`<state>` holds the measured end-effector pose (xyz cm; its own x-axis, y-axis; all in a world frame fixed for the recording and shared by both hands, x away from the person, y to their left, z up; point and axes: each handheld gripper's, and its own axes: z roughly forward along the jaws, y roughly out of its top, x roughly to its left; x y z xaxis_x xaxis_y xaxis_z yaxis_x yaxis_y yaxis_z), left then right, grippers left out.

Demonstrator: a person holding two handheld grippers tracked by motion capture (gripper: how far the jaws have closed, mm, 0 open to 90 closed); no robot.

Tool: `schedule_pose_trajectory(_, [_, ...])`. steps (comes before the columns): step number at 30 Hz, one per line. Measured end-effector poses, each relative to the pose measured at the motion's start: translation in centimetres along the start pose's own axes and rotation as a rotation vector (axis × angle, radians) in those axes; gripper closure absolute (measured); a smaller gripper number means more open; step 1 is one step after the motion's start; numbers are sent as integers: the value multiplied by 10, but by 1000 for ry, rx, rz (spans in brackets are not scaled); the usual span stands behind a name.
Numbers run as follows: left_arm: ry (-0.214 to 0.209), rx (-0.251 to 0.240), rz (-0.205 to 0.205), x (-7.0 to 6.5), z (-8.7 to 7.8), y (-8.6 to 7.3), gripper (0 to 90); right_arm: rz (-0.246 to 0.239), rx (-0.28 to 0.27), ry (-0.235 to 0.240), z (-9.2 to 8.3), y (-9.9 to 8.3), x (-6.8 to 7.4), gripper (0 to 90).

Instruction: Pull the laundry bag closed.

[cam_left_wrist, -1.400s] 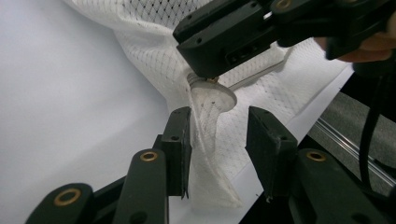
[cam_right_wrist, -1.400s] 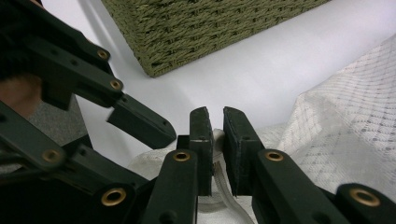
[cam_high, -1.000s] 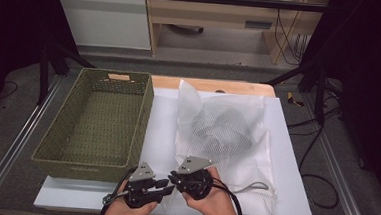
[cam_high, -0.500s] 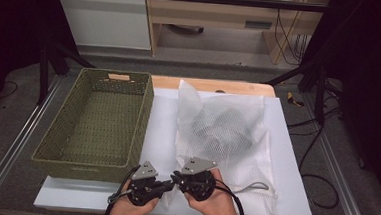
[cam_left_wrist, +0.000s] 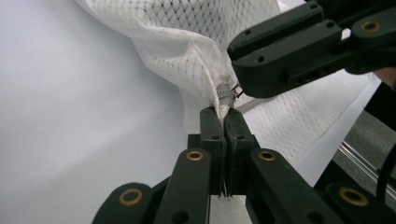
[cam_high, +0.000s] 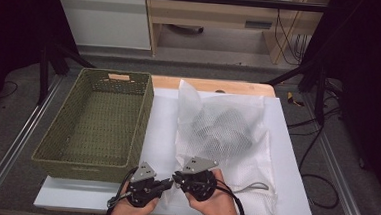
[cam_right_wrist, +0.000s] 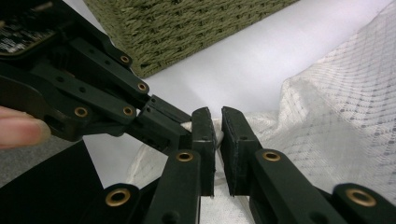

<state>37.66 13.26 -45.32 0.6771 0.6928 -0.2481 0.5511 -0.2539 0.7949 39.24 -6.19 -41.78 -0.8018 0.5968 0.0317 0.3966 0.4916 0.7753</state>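
A white mesh bag [cam_high: 255, 156] with dark clothing [cam_high: 227, 127] inside lies on the white table board [cam_high: 163, 116]. Both grippers meet tip to tip at the bag's near left corner. My left gripper [cam_high: 169, 183] [cam_left_wrist: 224, 116] is shut on the bunched mesh at that corner, just below a small metal zipper pull [cam_left_wrist: 226, 91]. My right gripper [cam_high: 176, 177] [cam_right_wrist: 218, 122] comes in from the opposite side. Its jaws have just been closing, and they stand almost together with the pull and a bit of white fabric pinched between them.
A green woven basket [cam_high: 82, 168] stands empty on the left, close to the left hand. A grey cord loop [cam_high: 254, 187] lies on the bag's near end. The table's front edge runs just under both hands.
Both hands have stayed at the bag's near left corner. The left gripper's jaws look drawn together compared with a second ago.
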Motion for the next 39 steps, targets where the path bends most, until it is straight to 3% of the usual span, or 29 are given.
schedule_pose_trajectory(19, [76,-68,-20,-9,-13,4,893,64,-13,-74,-4,11,11,871])
schedule_pose_trajectory(29, [113,-106,-39,-13,-13,3,894,110,-55,-81,-4,7,11,871])
schedule_pose_trajectory(36, [114,-101,-51,-13,-10,1,894,177,-78,-73,-2,-1,8,872])
schedule_pose_trajectory(39, [112,-108,-59,-13,-11,2,894,175,-84,-73,-2,-2,8,872])
